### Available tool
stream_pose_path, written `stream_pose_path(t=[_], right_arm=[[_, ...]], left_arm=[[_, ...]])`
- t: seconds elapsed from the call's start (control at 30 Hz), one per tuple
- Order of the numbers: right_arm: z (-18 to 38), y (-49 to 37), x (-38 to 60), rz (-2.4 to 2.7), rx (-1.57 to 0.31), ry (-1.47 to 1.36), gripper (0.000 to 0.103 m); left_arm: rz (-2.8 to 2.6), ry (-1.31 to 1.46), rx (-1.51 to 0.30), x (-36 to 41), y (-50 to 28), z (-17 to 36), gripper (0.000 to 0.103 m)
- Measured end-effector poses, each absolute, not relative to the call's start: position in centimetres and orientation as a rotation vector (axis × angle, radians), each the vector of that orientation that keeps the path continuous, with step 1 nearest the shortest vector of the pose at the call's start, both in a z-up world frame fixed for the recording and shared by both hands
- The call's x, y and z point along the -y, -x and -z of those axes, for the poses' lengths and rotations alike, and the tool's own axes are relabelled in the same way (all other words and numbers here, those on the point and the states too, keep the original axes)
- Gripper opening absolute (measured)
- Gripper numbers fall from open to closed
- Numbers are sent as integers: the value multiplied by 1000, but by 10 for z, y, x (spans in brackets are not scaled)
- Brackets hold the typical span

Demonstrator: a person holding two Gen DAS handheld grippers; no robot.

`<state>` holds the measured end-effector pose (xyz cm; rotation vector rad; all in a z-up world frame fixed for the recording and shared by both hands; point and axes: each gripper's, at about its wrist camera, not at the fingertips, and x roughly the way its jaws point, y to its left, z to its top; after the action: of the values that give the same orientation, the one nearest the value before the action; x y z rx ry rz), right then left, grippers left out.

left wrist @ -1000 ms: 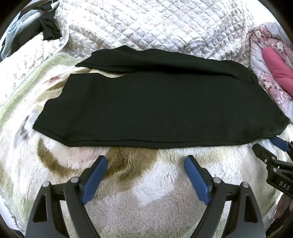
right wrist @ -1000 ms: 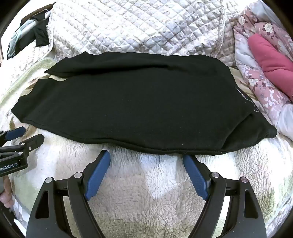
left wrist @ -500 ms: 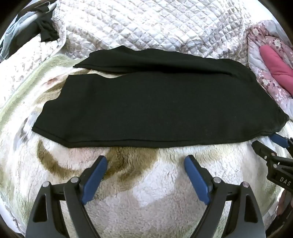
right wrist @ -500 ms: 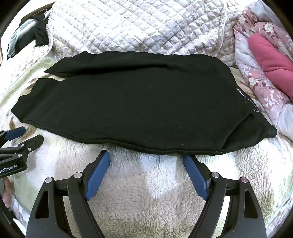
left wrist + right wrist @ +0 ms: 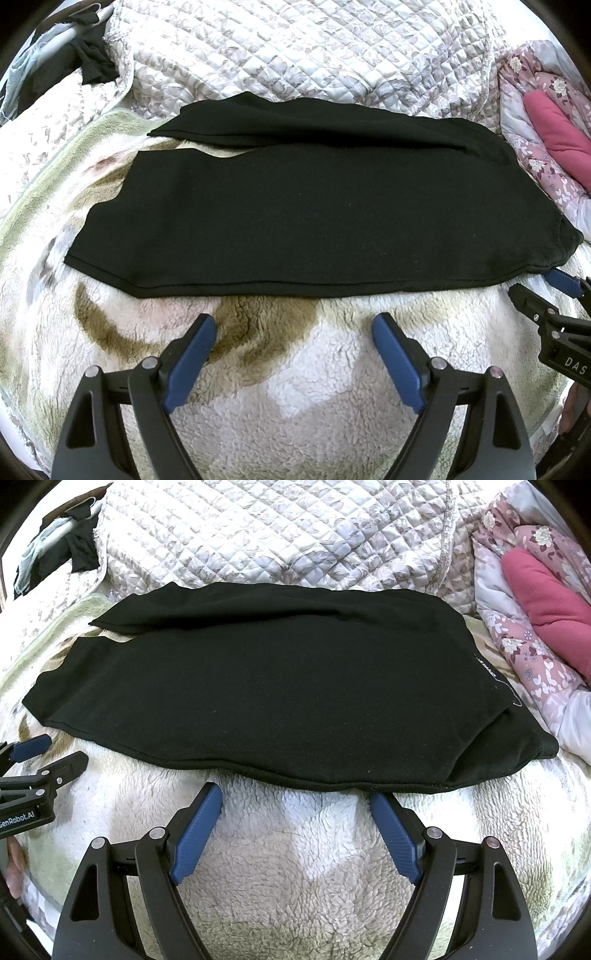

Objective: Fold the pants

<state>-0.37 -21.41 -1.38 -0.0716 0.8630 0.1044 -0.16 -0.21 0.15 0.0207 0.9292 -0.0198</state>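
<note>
Nearest you, your left gripper hangs over the fleece blanket with its blue-padded fingers spread wide and nothing between them; the tips stop short of the cloth's near edge. Your right gripper is set the same way, fingers wide apart and empty, but their tips sit right at the near hem, just beside it; you cannot tell whether they touch it.

Each camera catches the other tool at its side. In the left wrist view the right gripper shows at the right edge, one blue tip close against the hem's right corner. In the right wrist view the left gripper shows at the left edge, parted, just beside the pants' left end.

Beyond the fingers, the black pants lie flat across the blanket, running left to right, one leg folded over the other with the far leg's edge peeking out behind. In the right wrist view a small label shows near the pants' right end.

Behind the pants lies a quilted bedspread. At the right is floral bedding with a pink cushion on it; at the far left, dark clothes hang in the corner.
</note>
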Motion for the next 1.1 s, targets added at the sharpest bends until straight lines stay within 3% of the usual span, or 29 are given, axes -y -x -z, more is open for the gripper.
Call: stream_pose_path(t=[1.1], right_arm=[[14, 4, 213, -103, -863, 74, 82]], left_arm=[[22, -19, -932, 5, 2, 1, 89]])
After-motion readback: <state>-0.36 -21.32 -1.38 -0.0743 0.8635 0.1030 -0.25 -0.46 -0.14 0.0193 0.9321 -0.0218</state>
